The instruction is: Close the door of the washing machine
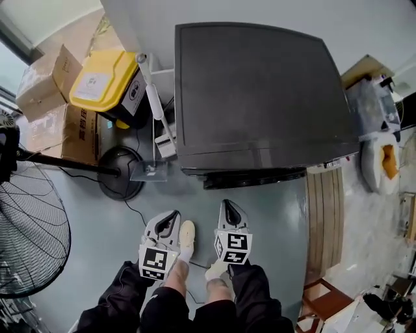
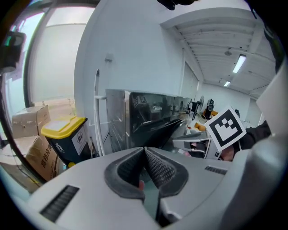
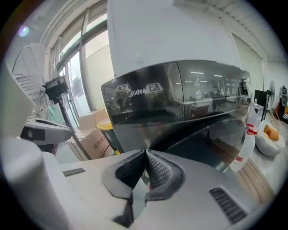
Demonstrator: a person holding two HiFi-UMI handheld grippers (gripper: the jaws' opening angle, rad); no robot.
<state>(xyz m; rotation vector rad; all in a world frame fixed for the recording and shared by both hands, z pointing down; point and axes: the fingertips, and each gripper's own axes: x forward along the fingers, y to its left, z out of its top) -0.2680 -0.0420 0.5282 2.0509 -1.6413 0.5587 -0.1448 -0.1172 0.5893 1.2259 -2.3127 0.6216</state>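
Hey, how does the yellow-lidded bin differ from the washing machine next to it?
The washing machine is far bigger than the bin. The machine is dark and glossy all over; the bin has a bright yellow lid on a dark body. The bin carries white labels; the machine's top is bare. Both stand on the floor near the white wall.

Likely a workroom or test lab. A washing machine [image 1: 260, 97] stands on bare grey floor [image 1: 97, 224] beside cardboard boxes [image 1: 52, 110], a yellow-lidded bin [image 1: 103, 79] and a big fan [image 1: 29, 237], under strip lights [image 2: 238, 64].
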